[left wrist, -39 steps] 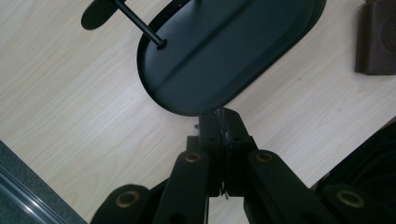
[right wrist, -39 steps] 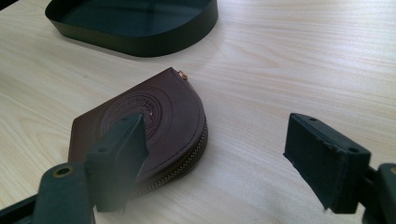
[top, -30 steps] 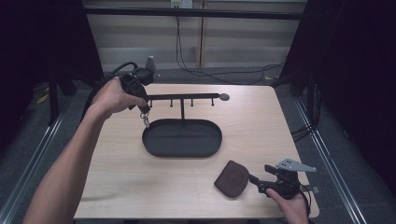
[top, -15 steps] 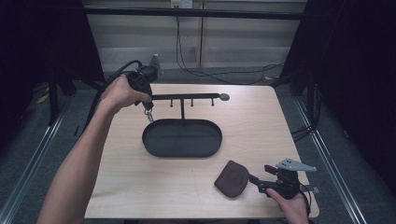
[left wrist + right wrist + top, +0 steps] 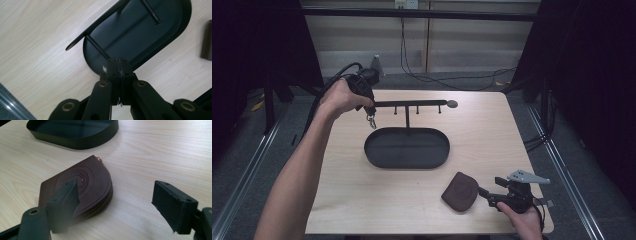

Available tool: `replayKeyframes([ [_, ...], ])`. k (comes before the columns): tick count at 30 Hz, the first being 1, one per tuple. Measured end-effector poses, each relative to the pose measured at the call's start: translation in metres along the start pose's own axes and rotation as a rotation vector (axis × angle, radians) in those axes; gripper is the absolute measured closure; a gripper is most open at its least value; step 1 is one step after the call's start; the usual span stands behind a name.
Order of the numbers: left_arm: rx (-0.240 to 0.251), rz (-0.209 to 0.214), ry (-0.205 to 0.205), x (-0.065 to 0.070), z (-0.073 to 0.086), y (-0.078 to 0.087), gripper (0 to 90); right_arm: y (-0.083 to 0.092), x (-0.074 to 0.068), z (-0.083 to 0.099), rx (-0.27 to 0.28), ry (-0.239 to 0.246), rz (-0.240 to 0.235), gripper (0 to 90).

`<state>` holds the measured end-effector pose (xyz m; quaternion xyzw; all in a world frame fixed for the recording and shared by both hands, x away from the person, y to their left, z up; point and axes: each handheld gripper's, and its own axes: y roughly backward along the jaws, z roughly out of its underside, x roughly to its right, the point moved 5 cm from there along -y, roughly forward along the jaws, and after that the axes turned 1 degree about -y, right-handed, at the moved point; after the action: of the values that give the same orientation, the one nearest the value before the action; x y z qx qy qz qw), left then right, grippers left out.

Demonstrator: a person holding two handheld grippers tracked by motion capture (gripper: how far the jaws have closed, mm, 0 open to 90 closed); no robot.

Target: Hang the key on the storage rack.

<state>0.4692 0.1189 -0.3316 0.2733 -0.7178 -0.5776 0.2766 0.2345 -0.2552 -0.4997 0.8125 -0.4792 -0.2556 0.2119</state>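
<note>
- Brown leather coin pouch (image 5: 82,185) is seen flat on the bench (image 5: 492,145), just ahead of the wide-open right tongs (image 5: 487,194); an off-centre closure could push it away.
- Pressed together, the left tongs (image 5: 117,75) grip a small metal clasp (image 5: 372,121), barely visible; a slip is judged likely.
- Beyond them, the rack (image 5: 412,104) over the black tray (image 5: 407,148) could be knocked by a careless swing.

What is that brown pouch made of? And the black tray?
The pouch looks like brown leather: a round stamped pattern on its flap, a zipper along its curved edge. The tray looks like metal painted matte black, thin-walled with a soft sheen, though it might be plastic. The table shows pale wood grain.
</note>
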Motion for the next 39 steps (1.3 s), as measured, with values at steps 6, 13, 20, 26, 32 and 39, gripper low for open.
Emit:
replayKeyframes([
  [6,0.005,-0.003,0.014,-0.002,-0.003,-0.002,89.3,-0.001,0.000,0.000,-0.006,0.001,-0.003,21.0],
  [13,0.000,-0.014,0.020,-0.006,-0.004,-0.003,89.3,-0.001,-0.001,0.001,-0.008,0.001,-0.005,21.0],
  [20,0.020,-0.028,0.041,-0.010,-0.006,-0.004,89.1,-0.001,-0.001,0.001,-0.010,-0.001,-0.006,21.0],
  [26,0.013,-0.059,0.051,-0.012,-0.008,-0.007,88.7,0.000,-0.001,0.000,-0.006,0.003,-0.008,21.0],
  [32,0.021,-0.076,0.059,-0.015,-0.005,-0.005,87.7,-0.001,-0.001,0.000,-0.007,0.007,-0.008,21.0],
  [39,0.023,-0.068,0.061,-0.013,-0.002,-0.002,86.6,-0.001,-0.001,0.000,-0.008,0.009,-0.007,21.0],
])
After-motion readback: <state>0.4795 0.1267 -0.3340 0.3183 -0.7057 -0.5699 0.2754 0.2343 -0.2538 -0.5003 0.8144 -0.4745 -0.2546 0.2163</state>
